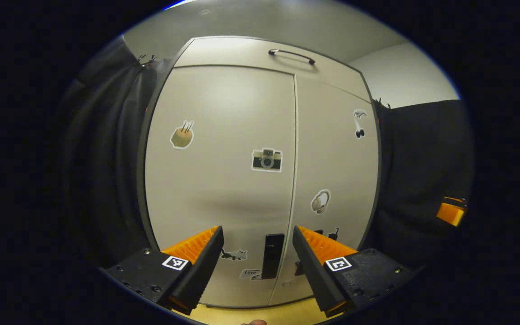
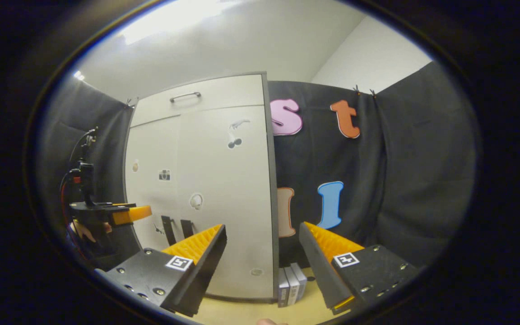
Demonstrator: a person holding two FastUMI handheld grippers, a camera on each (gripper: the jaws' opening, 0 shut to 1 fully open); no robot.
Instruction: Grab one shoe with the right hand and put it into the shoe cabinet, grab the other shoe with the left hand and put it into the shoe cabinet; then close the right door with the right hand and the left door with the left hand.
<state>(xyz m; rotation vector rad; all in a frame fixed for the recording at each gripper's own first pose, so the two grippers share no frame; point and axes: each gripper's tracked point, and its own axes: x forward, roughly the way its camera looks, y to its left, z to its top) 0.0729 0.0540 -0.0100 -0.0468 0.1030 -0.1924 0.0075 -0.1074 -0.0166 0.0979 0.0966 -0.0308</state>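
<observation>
The pale shoe cabinet (image 1: 224, 117) stands straight ahead in the left gripper view, both doors flush and shut, with stickers on them. A dark vertical handle (image 1: 272, 255) sits low on the left door by the centre seam. My left gripper (image 1: 256, 234) is open and holds nothing, a short way in front of the handles. In the right gripper view the cabinet (image 2: 224, 189) is to the left, doors shut, two dark handles (image 2: 168, 230) low down. My right gripper (image 2: 262, 230) is open and holds nothing, pointed past the cabinet's right edge.
A top drawer with a bar handle (image 1: 291, 55) runs above the doors. Small boxes (image 2: 291, 284) stand on the yellow floor (image 2: 242, 313) by the cabinet's right side. Black cloth walls flank the cabinet. The left gripper (image 2: 122, 214) and a hand appear at the left.
</observation>
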